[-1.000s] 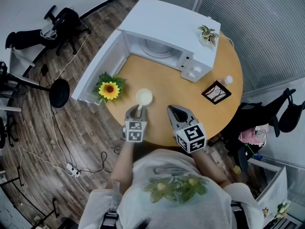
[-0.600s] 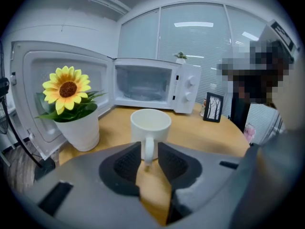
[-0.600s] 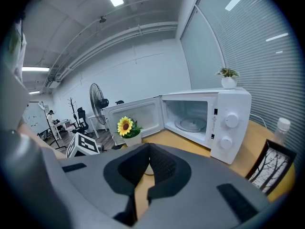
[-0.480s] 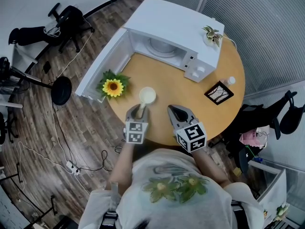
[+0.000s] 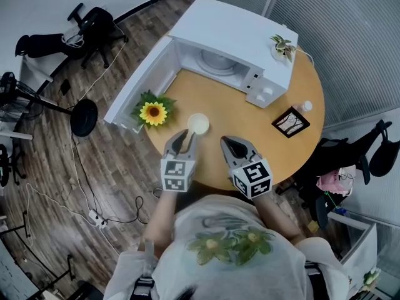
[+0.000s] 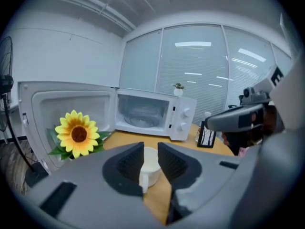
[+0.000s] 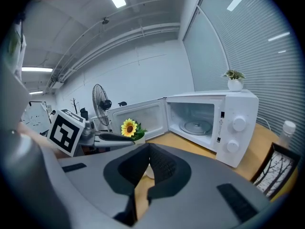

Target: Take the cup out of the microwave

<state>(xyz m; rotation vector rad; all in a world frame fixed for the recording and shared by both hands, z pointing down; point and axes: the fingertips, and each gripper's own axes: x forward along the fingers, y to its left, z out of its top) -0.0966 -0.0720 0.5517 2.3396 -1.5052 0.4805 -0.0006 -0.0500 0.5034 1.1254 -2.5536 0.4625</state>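
Observation:
The white cup [image 5: 198,124] stands upright on the round wooden table [image 5: 237,114], in front of the open microwave [image 5: 231,39]. My left gripper [image 5: 184,136] hovers above and just short of the cup, apart from it. Its jaws have just been opening and are open, with nothing between them. In the left gripper view the cup [image 6: 151,165] shows through the gap of the left gripper [image 6: 150,149], lower down on the table. My right gripper [image 5: 230,144] is beside it to the right, with its tips together and empty. The right gripper [image 7: 148,149] faces the microwave [image 7: 209,118].
The microwave door [image 5: 140,83] hangs open to the left, with an empty glass turntable inside. A sunflower [image 5: 153,112] sits at the table's left edge near the cup. A small picture frame [image 5: 289,121] and a bottle [image 5: 305,106] are at the right. A potted plant [image 5: 282,45] tops the microwave.
My left gripper was at the cup's handle; it has let go and risen off the table toward the head camera. The cup stays standing on the table. The right gripper has kept still.

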